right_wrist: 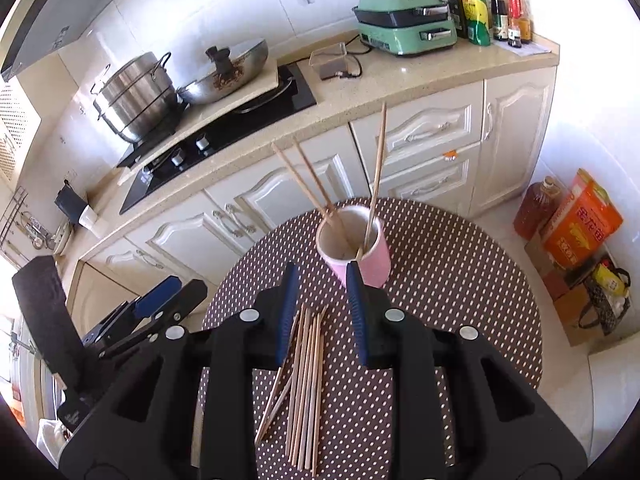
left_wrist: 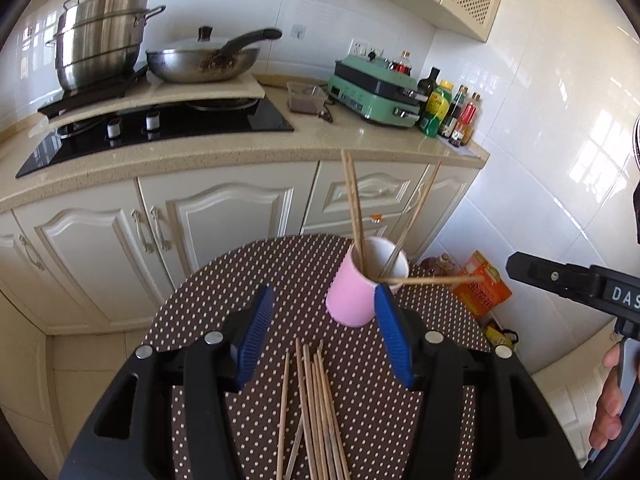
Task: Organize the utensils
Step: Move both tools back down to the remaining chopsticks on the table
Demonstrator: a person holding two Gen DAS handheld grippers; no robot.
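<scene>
Both grippers hover above the round polka-dot bench, and neither grasps anything: the left gripper has its fingers spread wide, and the right gripper is likewise released, with a narrower gap.

The task's things sit in two places. A loose bundle of chopsticks lies flat on the bench in the lower centre of both views, directly under the fingers. The pink cup stands just beyond them, mid-frame, already holding a few sticks that lean out against its rim (one appears in the left view to lie nearly level across the mouth, pointing right).

The risks, as I judge them — the cup looks light and top-heavy with long sticks leaning outward, so a finger brushing it or a leaning stick could tip it over. The bundle is tightly packed and thin; closing on it may catch several sticks at once or let one slip — and a stick dropped in at an angle could lever the others out.
</scene>
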